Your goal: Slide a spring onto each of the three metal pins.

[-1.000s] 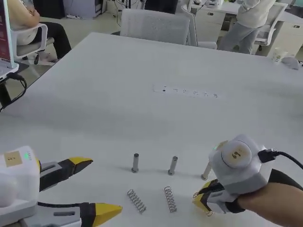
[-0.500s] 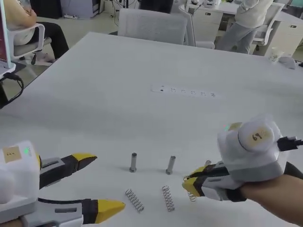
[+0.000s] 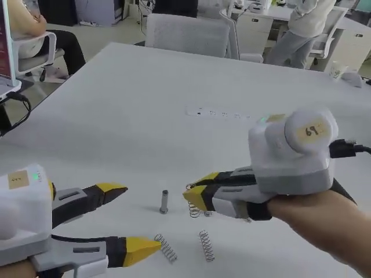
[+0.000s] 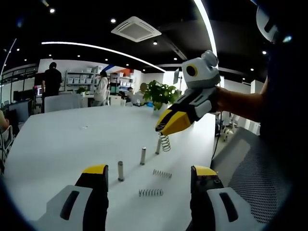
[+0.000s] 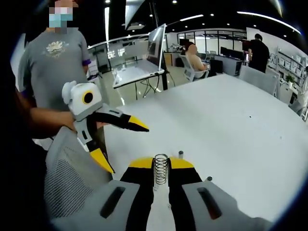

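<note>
Near the worktop's front edge the left gripper [image 3: 141, 218] hangs wide open beside two loose springs [image 3: 167, 246]. Beyond, the right gripper [image 3: 191, 196] pinches a spring [image 5: 160, 169]. Hold its coil upright and centre it over a bare pin [image 3: 164, 201] before lowering.

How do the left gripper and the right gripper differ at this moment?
The left gripper has its jaws wide apart; the right gripper has them shut. The left gripper holds nothing; the right gripper grips a spring. The right gripper hangs by the pins; the left gripper stops short of them. Both have yellow tips.
</note>
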